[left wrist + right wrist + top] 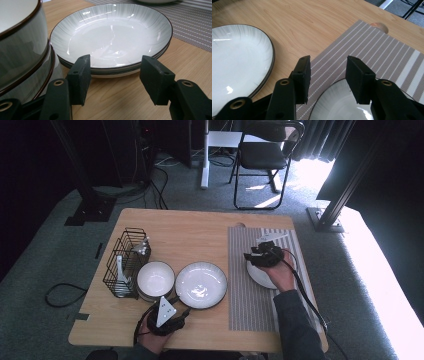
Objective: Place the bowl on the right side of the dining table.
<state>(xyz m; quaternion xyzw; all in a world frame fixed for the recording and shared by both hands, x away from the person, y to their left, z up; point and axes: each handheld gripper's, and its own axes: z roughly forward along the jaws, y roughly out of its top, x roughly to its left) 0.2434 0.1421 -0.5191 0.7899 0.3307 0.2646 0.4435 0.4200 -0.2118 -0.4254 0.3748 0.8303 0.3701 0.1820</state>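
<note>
The right gripper [261, 254] sits over the far edge of a white plate [260, 276] that lies on the striped mat [240, 290]. In the right gripper view, its two black jaws stand apart, with a gap between them. The plate [337, 107] is right under the jaws, and its dark rim curves just below the tips. Nothing is pinched between the jaws. The jaws do not seem to press on the plate. The mat [372, 50] stretches out in front of the jaws. To the left of this gripper, on the bare wood, is the stack of plates [237, 65], a little way off.

The left gripper [167, 316] rests low on the table [200, 230], near the person's edge. In the left gripper view, its jaws are spread wide and hold nothing. The stack of plates [112, 37] is just in front of the jaws, very close to the tips. The near rim of the top plate shows in the gap between the two jaws. The tips do not touch it. To the left of this gripper, very close, is a stack of bowls [22, 50] with brown rims.

Farther left of the bowls stands a black wire basket [125, 262] with a white tool in it.
</note>
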